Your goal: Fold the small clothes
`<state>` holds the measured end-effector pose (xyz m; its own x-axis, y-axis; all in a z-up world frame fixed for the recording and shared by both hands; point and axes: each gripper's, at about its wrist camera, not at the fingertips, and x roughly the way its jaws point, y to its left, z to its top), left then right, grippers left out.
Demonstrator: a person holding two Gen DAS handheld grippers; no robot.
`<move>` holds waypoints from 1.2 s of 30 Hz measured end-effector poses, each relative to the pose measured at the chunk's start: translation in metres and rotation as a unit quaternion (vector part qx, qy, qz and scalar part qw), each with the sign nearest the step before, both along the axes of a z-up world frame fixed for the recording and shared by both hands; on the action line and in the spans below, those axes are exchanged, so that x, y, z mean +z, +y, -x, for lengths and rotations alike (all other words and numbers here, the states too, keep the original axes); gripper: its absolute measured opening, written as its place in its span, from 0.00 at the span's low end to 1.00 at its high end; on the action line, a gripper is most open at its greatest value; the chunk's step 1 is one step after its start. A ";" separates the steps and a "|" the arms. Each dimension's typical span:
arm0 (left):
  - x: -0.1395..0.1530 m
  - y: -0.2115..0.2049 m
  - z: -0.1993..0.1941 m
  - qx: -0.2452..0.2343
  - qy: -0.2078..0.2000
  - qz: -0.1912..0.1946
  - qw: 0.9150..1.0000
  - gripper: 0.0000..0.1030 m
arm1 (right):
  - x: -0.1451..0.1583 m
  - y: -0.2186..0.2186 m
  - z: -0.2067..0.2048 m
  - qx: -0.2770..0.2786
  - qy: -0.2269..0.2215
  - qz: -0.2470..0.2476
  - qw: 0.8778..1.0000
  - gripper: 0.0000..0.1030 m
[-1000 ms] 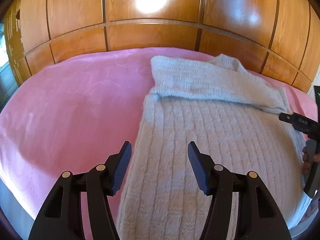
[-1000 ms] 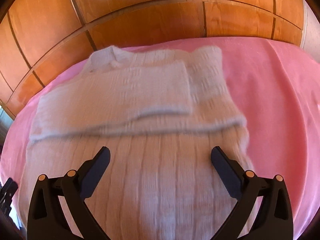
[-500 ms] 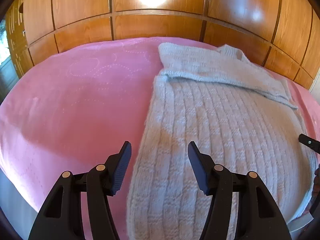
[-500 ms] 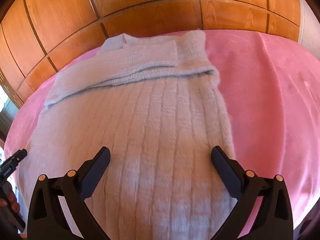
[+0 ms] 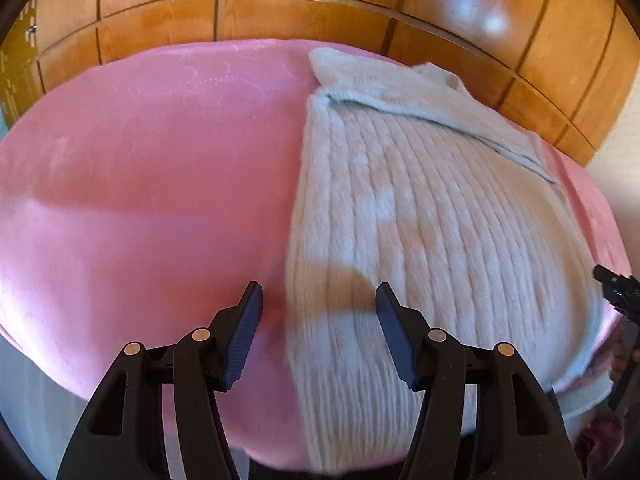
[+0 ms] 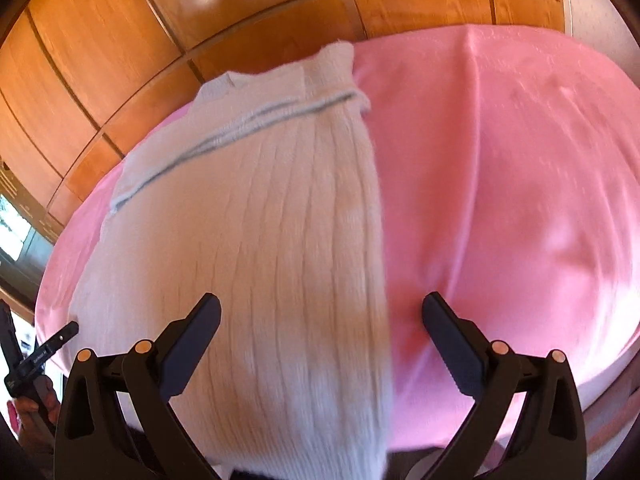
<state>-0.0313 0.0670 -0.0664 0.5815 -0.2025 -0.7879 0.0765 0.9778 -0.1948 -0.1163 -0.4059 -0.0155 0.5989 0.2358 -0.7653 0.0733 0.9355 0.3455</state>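
Left wrist view: both grippers' fingers [image 5: 252,316] spread above the sweater [image 5: 420,220].

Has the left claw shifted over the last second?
Yes. The left claw has slid left and back toward the sweater's near end: it now straddles the sweater's left edge, over the pink cover.

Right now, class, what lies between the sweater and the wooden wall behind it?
Only a thin strip of pink blanket, seen in the left wrist view between sweater and wooden wall.
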 end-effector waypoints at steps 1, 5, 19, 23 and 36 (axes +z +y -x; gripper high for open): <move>-0.001 0.000 0.003 -0.005 0.003 0.005 1.000 0.56 | -0.001 0.001 0.007 0.007 0.004 0.002 1.000 0.97; -0.006 -0.002 0.020 -0.031 0.020 0.040 0.999 0.56 | -0.009 0.007 0.030 0.029 0.029 0.005 0.999 0.84; 0.021 0.001 0.021 -0.099 0.016 0.117 0.988 0.10 | 0.016 -0.003 0.043 0.090 0.052 -0.049 0.993 0.10; 0.041 0.005 0.008 -0.102 0.001 0.152 0.983 0.09 | 0.032 -0.005 0.029 0.107 0.043 -0.055 0.992 0.07; 0.066 -0.003 -0.042 -0.110 -0.022 0.204 0.972 0.08 | 0.061 -0.025 -0.002 0.063 -0.019 -0.127 0.990 0.06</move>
<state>0.0108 0.0640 -0.0007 0.5191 -0.6168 -0.5917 0.2926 0.7787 -0.5550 -0.1146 -0.4308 0.0459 0.5798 0.4915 -0.6498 -0.0552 0.8194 0.5705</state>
